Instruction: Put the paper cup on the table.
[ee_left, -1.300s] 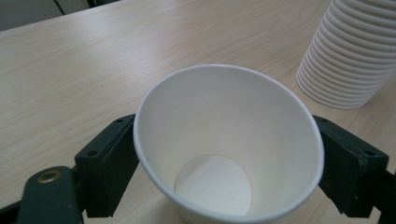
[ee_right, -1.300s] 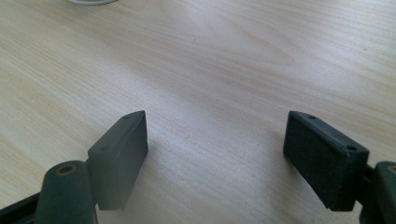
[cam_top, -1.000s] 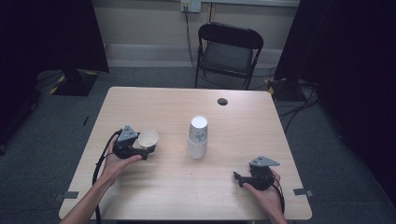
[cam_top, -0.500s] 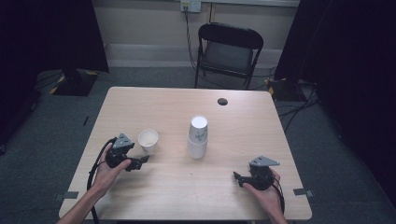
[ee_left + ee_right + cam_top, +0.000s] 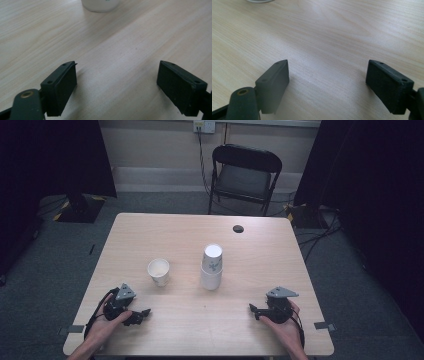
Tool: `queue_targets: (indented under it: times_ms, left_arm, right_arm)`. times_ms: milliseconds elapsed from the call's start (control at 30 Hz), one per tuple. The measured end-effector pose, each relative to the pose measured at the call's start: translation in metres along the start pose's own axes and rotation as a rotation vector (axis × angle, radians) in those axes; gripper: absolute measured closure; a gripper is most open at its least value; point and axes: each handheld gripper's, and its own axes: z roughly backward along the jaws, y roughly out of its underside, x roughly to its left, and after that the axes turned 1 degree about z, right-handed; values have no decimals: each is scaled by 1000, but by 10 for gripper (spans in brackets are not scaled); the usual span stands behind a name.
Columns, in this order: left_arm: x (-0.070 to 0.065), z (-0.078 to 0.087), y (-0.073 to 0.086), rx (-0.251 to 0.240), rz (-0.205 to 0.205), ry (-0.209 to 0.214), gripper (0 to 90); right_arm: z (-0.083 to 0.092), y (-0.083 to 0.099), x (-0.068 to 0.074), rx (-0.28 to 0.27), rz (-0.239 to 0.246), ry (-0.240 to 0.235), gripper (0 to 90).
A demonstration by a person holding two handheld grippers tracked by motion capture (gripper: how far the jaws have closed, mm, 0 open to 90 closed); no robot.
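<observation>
L tool (image 5: 141,312) has pulled back off the single cup (image 5: 158,271) since a sec ago; it was on the cup then, now it rests low on the tabletop (image 5: 165,227) near my edge, jaws wide apart, released, nothing in them. Cup stands upright, apart from the tool, left of the inverted cup stack (image 5: 212,266). R tool (image 5: 252,308) hasn't moved, jaws also spread, empty. I reckon the placing step is done; both tools look parked.
</observation>
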Motion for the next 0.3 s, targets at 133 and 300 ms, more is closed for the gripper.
queue_targets:
  times_ms: [133,300]
  left_arm:
    - [0,-4,2,-40,-14,3,95]
    - [0,-7,3,-52,-17,1,37]
  right_arm:
    - [0,0,0,1,0,1,178]
    - [-1,0,0,3,-4,5,163]
